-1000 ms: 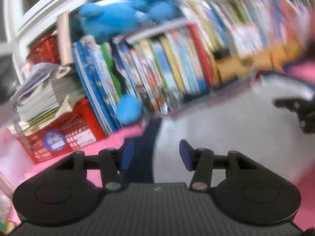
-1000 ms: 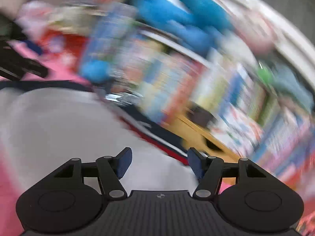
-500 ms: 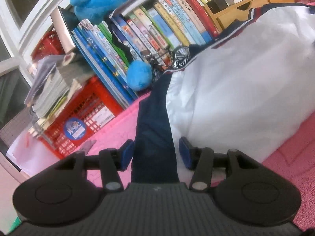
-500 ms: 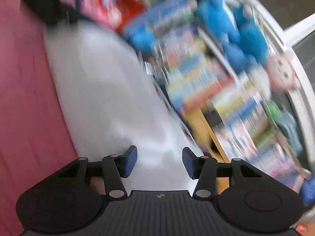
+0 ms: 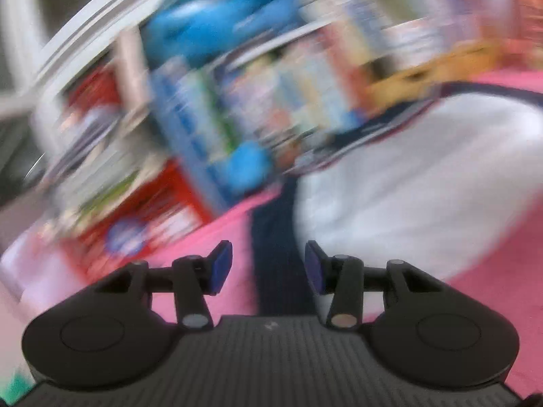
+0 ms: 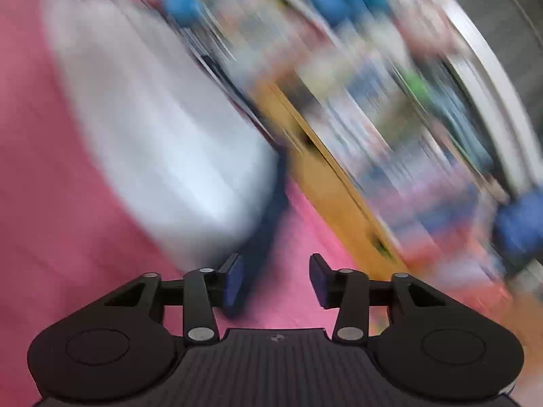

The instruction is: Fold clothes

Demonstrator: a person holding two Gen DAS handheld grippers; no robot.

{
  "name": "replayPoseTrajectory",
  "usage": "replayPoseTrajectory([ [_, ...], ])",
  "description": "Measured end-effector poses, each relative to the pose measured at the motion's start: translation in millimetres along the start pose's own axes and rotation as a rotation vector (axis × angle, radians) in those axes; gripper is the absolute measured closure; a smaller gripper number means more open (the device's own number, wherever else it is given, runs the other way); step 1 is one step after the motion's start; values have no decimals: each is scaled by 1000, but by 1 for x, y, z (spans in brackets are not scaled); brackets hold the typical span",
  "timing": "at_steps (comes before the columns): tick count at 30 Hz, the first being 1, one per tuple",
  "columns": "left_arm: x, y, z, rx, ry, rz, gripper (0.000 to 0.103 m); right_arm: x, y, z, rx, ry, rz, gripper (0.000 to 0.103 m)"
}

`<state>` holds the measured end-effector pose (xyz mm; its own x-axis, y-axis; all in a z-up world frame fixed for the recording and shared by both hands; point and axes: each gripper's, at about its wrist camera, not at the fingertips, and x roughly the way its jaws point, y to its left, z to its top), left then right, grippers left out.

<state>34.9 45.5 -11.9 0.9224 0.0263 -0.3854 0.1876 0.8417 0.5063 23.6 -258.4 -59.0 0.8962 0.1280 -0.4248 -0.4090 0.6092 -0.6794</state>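
One garment, two open-jawed tools

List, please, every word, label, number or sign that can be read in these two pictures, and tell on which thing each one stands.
None can be read; both views are blurred by motion.
Books: the spine print is smeared, unreadable.
Round blue sticker on the red basket: its marks are too blurred.
White garment: no print is visible.

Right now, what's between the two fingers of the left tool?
In the left wrist view, the navy edge of the white garment runs through the open left gripper, with pink surface beside it.
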Motion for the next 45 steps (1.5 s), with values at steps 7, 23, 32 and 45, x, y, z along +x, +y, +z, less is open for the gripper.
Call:
replayPoseTrajectory([
  [7, -16, -70, 12, 214, -53, -263, 57, 8, 67, 65, -126, -191, 294, 57],
  [23, 25, -81, 29, 265, -93, -293, 67, 29, 60, 69, -128, -188, 214, 58],
  [32, 47, -105, 28, 458, -113, -230, 68, 61, 72, 79, -237, -189, 130, 82],
  [45, 59, -64, -23, 680, 4, -85, 93, 76, 51, 18, -483, -82, -8, 92],
])
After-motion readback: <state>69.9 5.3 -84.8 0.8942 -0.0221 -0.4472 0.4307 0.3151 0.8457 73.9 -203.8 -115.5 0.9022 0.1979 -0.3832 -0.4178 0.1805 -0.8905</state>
